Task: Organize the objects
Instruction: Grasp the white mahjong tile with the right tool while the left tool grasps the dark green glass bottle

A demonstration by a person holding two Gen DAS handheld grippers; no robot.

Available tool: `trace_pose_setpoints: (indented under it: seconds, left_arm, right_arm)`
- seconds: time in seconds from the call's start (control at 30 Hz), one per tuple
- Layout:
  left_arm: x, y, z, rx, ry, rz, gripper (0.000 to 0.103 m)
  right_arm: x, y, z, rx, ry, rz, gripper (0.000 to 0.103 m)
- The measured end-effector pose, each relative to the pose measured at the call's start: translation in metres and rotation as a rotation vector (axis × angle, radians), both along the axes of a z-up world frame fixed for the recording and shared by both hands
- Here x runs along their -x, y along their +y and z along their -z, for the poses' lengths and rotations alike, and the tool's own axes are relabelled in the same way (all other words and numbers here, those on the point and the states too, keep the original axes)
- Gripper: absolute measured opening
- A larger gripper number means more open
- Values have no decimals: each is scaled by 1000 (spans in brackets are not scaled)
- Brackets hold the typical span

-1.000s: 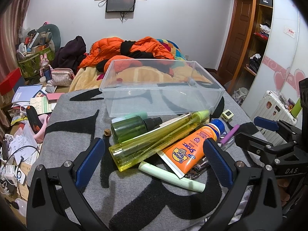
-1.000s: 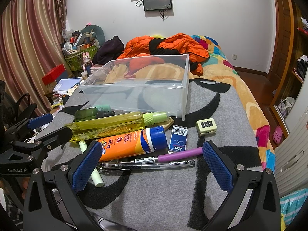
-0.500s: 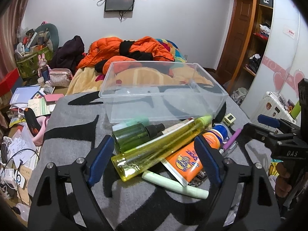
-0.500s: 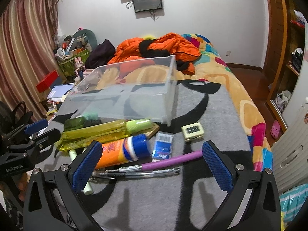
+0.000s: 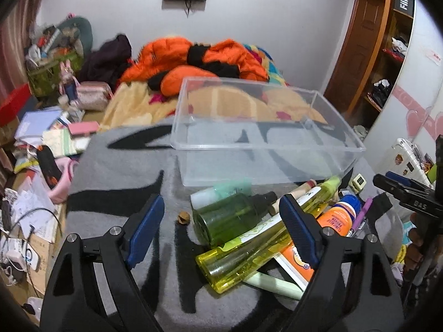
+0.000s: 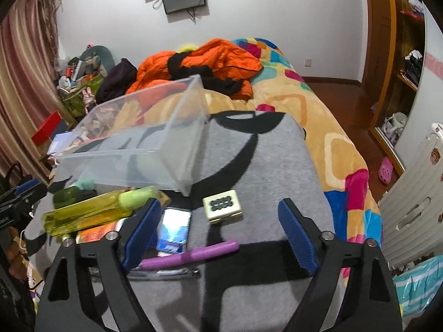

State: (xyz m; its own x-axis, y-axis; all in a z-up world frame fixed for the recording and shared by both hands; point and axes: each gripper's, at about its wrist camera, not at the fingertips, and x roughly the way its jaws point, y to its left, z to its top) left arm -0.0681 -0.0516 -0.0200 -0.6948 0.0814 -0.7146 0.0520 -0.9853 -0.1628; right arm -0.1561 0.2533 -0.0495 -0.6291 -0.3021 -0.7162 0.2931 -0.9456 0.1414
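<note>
A clear plastic box point(image 5: 263, 138) stands on the grey blanket. In front of it lie a dark green bottle point(image 5: 229, 218), a yellow spray bottle point(image 5: 249, 254), an orange sunscreen tube point(image 5: 337, 218) and a pale green stick point(image 5: 274, 282). My left gripper point(image 5: 221, 221) hovers open above the green bottle without touching it. My right gripper point(image 6: 218, 229) has its jaws closing, and its pads press on nothing. Below and between its fingers lie a cream dotted tile point(image 6: 223, 207), a blue packet point(image 6: 174, 229) and a purple pen point(image 6: 193, 254).
An orange jacket point(image 5: 193, 55) and a patterned quilt point(image 6: 318, 116) lie behind the box. A cluttered side table point(image 5: 41, 138) stands beside the bed on the left. A white ribbed case point(image 6: 409, 193) is to the right. A small brown nut point(image 5: 183, 218) lies on the blanket.
Both grippers have narrowed their jaws and come closer to the pile. The left one shifted left over the green bottle, the right one shifted right over the tile and pen.
</note>
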Motion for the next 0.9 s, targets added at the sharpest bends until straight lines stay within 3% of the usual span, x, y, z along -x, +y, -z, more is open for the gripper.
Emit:
trace_pose_setpoints:
  seconds: [0.1, 0.47, 0.57, 0.63, 0.9]
  left_arm:
    - [11, -3, 11, -29, -54, 6, 86]
    - [30, 1, 36, -51, -133, 11, 86]
    - [31, 3, 39, -54, -133, 9, 76]
    - [29, 7, 38, -35, -120, 20, 64]
    - [14, 8, 30, -4, -79, -3, 64]
  right_arm:
    - [11, -2, 11, -21, -26, 1, 72]
    - [29, -13, 39, -77, -78, -20, 50]
    - [29, -15, 40, -97, -65, -21, 39]
    - [29, -16, 40, -99, -64, -26, 32]
    - [20, -19, 34, -100, -30, -25, 31]
